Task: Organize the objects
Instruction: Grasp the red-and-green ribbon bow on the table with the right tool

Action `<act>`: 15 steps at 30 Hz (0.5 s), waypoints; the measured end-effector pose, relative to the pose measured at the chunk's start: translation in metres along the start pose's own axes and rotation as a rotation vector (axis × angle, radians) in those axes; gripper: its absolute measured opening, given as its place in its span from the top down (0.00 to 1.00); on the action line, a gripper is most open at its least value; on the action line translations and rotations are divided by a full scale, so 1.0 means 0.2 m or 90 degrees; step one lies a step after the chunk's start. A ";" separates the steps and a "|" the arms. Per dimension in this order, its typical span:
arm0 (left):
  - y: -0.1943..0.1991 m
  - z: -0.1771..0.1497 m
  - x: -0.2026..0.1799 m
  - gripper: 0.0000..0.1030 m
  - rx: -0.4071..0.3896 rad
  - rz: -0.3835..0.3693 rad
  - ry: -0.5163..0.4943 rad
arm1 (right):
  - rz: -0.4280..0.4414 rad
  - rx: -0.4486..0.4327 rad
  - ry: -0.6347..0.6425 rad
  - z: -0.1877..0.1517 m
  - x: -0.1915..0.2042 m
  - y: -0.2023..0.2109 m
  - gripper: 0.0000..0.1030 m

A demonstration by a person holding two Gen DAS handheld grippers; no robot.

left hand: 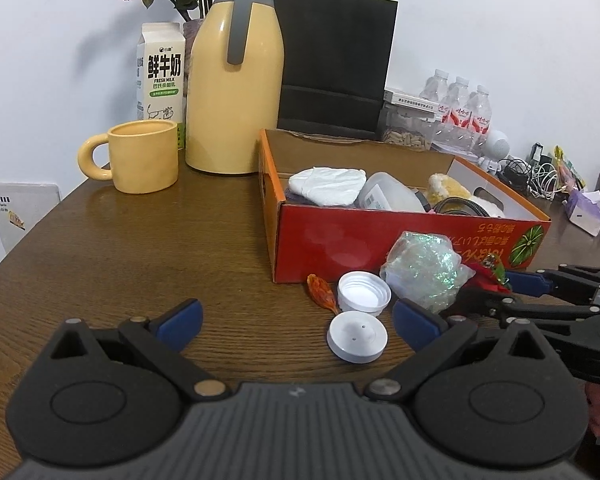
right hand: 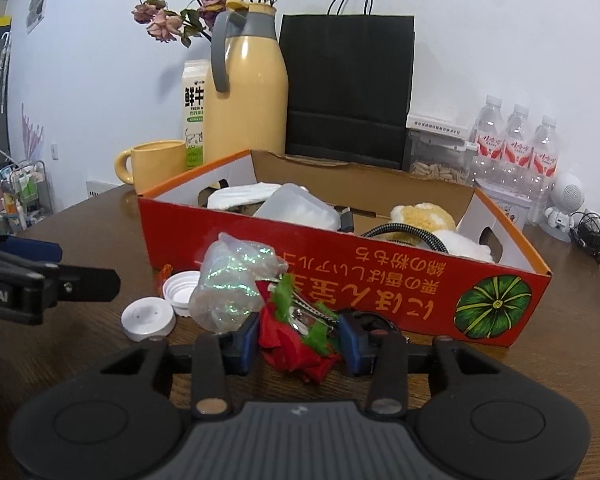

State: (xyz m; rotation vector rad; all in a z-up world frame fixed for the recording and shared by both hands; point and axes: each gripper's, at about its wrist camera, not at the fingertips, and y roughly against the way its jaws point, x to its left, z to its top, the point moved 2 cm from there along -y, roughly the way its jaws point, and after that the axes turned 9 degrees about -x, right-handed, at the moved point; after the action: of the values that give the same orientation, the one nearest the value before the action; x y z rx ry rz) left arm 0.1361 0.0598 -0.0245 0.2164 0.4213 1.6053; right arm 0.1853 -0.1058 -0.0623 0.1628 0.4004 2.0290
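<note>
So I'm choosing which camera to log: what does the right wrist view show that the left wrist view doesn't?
Only the right wrist view: the right gripper with both blue pads around the red-and-green flower clip, and the green pumpkin print on the red box.

Only the left wrist view: the left gripper open over bare table, and the small orange piece.

Both: the two white caps, the iridescent plastic bag, the yellow mug and the yellow thermos.

I am seeing both wrist cameras looking low and close over the brown wooden table (left hand: 120,240), facing the red cardboard box (right hand: 340,276); both are sharing it and the white wall behind.
</note>
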 end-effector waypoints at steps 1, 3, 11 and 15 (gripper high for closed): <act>0.00 0.00 0.00 0.00 0.001 0.002 0.000 | -0.003 -0.006 0.000 0.00 0.00 0.01 0.61; 0.00 0.00 0.01 0.00 0.001 0.003 0.002 | -0.011 -0.018 0.000 0.00 0.00 0.03 0.61; -0.01 -0.01 0.01 0.00 0.003 0.010 0.006 | -0.040 -0.066 0.001 0.00 -0.03 0.12 0.61; -0.02 -0.01 0.01 0.00 0.006 0.013 0.004 | -0.042 -0.079 -0.003 0.00 -0.05 0.16 0.61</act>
State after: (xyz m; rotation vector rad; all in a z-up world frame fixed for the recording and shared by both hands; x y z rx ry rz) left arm 0.1391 0.0622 -0.0288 0.2228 0.4323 1.6252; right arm 0.1633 -0.1282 -0.0507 0.0767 0.2730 1.9809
